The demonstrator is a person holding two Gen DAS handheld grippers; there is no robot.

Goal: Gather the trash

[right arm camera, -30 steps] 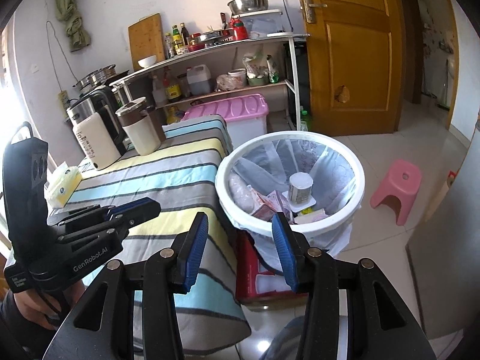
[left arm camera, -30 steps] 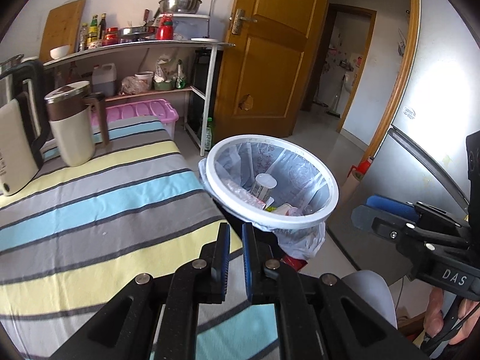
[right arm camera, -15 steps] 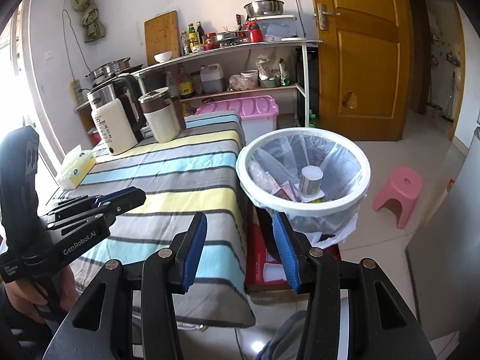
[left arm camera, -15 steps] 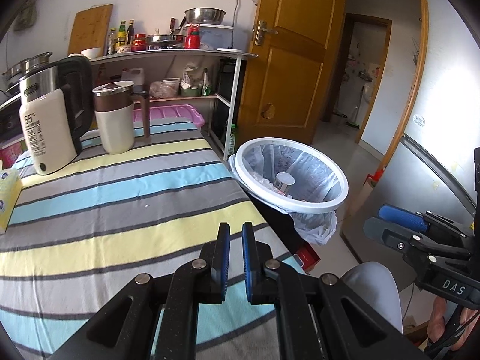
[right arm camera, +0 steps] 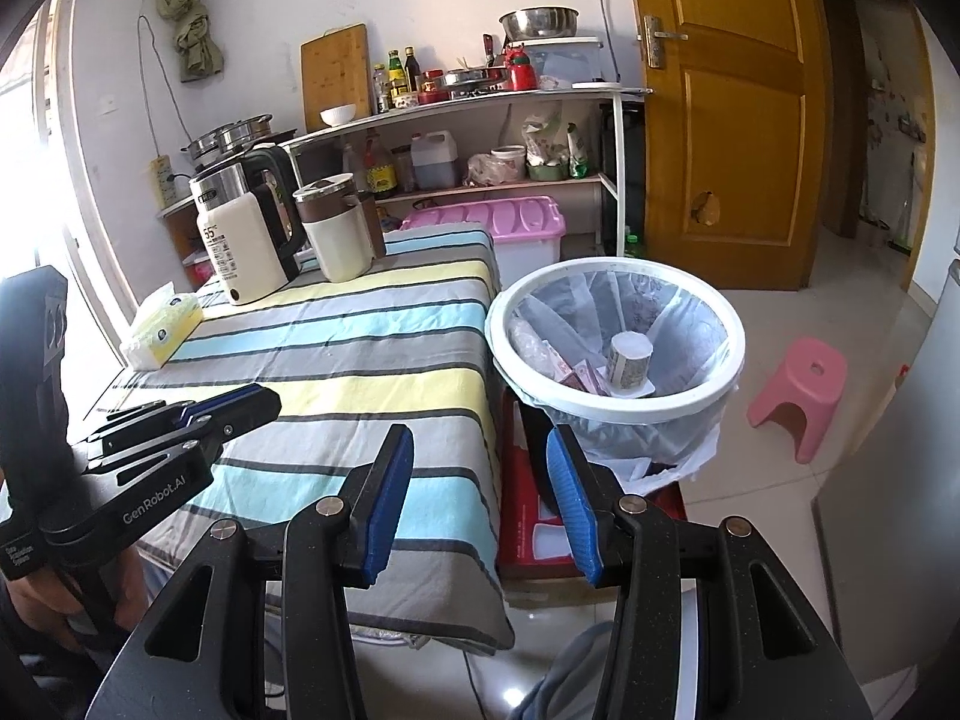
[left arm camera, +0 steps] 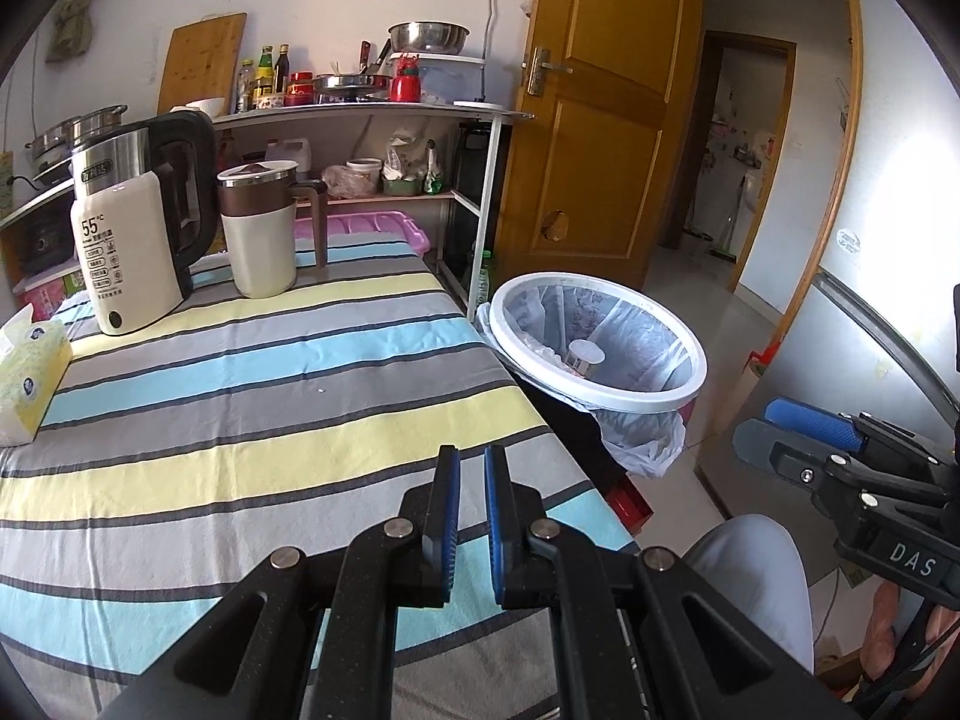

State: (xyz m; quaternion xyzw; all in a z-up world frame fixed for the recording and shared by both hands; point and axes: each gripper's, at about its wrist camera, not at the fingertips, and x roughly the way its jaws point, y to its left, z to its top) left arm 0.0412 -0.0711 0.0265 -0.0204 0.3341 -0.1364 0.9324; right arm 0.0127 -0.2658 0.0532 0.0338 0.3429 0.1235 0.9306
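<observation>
A white bin [right arm camera: 615, 402] lined with a clear bag stands just off the right edge of a striped table [left arm camera: 258, 396], already holding trash: a paper cup [right arm camera: 630, 357] upright among crumpled wrappers [right arm camera: 576, 375]. The left gripper [left arm camera: 472, 468] hangs over the table's near edge, left of the bin, its blue pads nearly together with only a narrow slit between them and nothing held. The right gripper [right arm camera: 480, 468] is spread wide and empty, its fingers straddling the gap between table and bin. On the table's far side, well apart from the bin, stand a kettle [left arm camera: 138, 222] and a cream jug [left arm camera: 264, 228]; a tissue box [left arm camera: 30, 378] lies at the left edge. A pink stool [right arm camera: 801, 396] sits on the floor beyond the bin.
</observation>
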